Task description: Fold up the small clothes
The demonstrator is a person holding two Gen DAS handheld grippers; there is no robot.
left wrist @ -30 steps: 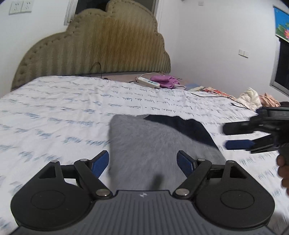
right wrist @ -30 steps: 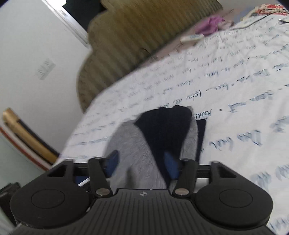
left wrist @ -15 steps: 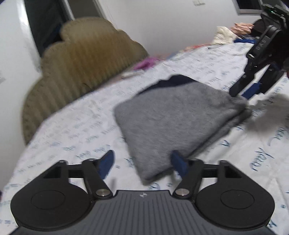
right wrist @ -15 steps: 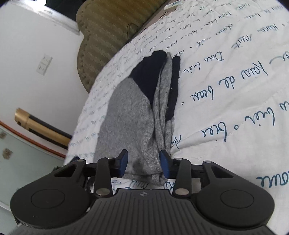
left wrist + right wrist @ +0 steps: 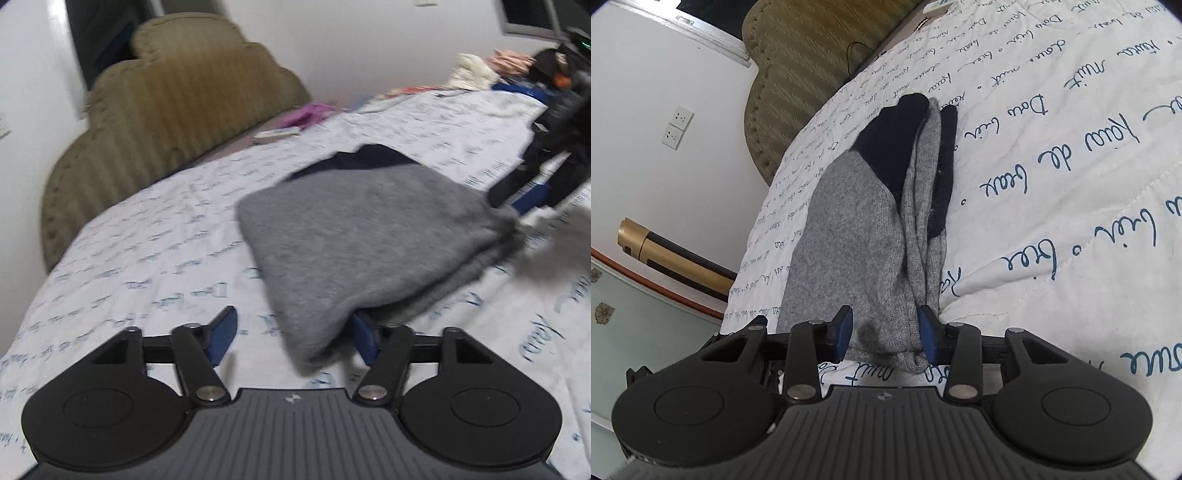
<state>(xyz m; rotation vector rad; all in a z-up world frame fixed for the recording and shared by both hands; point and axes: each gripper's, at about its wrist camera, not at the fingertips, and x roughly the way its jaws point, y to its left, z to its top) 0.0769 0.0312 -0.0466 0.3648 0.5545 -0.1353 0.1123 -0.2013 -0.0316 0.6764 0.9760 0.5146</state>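
Observation:
A folded grey knit garment (image 5: 362, 236) with a dark navy part lies on the white bedsheet (image 5: 147, 258) printed with blue script. In the left wrist view its near corner sits between the fingers of my left gripper (image 5: 293, 338). The jaws are closing: the cloth touches the right pad and a gap remains at the left pad. In the right wrist view my right gripper (image 5: 886, 332) is shut on another corner of the garment (image 5: 849, 236), cloth filling the space between its blue pads. That right gripper (image 5: 517, 201) also shows at the garment's far right corner.
An olive padded headboard (image 5: 166, 110) stands at the bed's far end, with a purple cloth (image 5: 310, 112) and a white power strip (image 5: 275, 134) near it. More clothes (image 5: 472, 72) are piled at the far right. The bed's left edge (image 5: 750, 258) drops to the floor.
Both grippers came down to the garment's near corners and rolled. The right jaws narrowed onto the cloth, then held. The left jaws kept narrowing around the other corner.

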